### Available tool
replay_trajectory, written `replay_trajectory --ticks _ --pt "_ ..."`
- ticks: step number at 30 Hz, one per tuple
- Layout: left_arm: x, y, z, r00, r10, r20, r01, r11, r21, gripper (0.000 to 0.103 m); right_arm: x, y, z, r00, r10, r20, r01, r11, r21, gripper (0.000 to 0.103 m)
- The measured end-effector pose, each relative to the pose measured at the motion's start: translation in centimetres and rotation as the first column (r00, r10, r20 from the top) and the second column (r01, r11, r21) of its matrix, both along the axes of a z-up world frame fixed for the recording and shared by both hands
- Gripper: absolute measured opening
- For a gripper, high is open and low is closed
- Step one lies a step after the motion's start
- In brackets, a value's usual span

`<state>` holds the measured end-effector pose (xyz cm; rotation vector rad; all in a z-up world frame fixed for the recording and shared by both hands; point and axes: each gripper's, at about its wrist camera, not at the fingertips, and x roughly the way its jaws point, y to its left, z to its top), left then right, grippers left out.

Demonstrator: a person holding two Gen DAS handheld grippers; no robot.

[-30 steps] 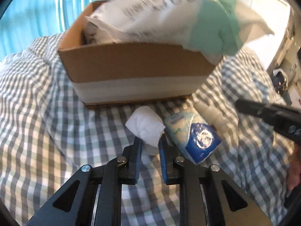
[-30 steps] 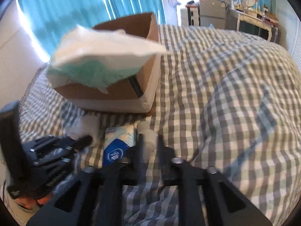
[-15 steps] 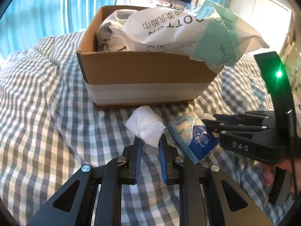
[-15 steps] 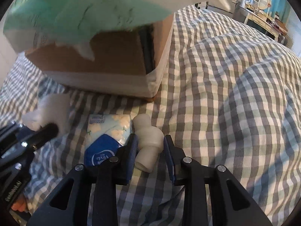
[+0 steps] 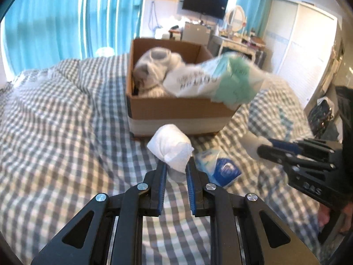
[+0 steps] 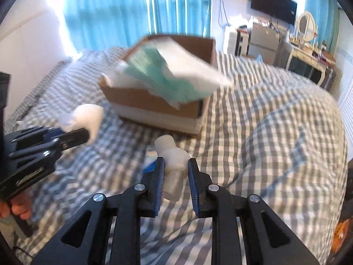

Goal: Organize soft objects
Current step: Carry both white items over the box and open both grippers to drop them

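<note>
My left gripper (image 5: 175, 165) is shut on a white rolled cloth bundle (image 5: 169, 148) and holds it above the checked bed, in front of the cardboard box (image 5: 176, 110). The right gripper (image 6: 176, 163) has a cream, bottle-shaped soft object (image 6: 174, 154) between its pads; its jaws are closing on it and it hangs clear of the bed. In the left wrist view the right gripper (image 5: 267, 148) is at the right. A white and green cotton pack (image 5: 211, 79) sticks out of the box. A blue and white tissue pack (image 5: 220, 167) lies on the bed.
A grey and white soft item (image 5: 154, 66) lies inside the box. The checked duvet (image 6: 275, 132) bulges at the right. Blue curtains (image 6: 110, 11) hang behind the bed. A dresser with a mirror (image 6: 308, 55) and a wall screen stand at the far side.
Both grippers rose and pulled back from the box, each carrying its item up. The right jaws closed onto the cream object. The inside of the box has come into view.
</note>
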<state>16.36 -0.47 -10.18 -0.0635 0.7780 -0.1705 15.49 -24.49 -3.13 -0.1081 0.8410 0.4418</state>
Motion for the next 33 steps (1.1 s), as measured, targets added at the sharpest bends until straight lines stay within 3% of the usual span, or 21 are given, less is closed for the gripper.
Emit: replay_trajectory --ticks 6,11,15,19,25,33 --pt "-0.9 0.0 4.5 0.996 -0.030 0.083 0.030 1.000 0.006 0.017 -1.4 -1.3 7.9 0.990 0.018 0.141 -0.030 0.996 0.084 0.021" --pt "1.6 0.0 8.5 0.991 -0.069 0.112 0.073 0.997 -0.032 0.017 2.2 -0.4 13.1 0.977 0.031 0.211 -0.055 0.992 0.112 0.021" --pt "5.0 -0.6 10.9 0.986 -0.098 0.137 0.096 0.995 0.022 0.017 6.6 0.8 15.2 0.971 0.025 0.238 -0.050 0.994 0.099 0.021" --pt "9.6 -1.0 12.0 0.985 -0.103 0.137 0.096 0.994 0.052 0.017 13.2 2.7 14.2 0.979 0.008 0.202 -0.029 0.995 0.100 0.021" --pt "17.1 -1.0 10.6 0.990 -0.093 0.104 0.086 0.994 0.064 0.018 21.3 5.0 10.5 0.991 0.024 0.133 -0.032 0.998 0.054 0.022" --pt "22.8 -0.1 6.7 0.992 -0.120 0.039 0.115 0.988 0.107 0.023 26.7 6.1 5.9 0.997 0.034 0.067 -0.036 0.999 0.032 0.025"
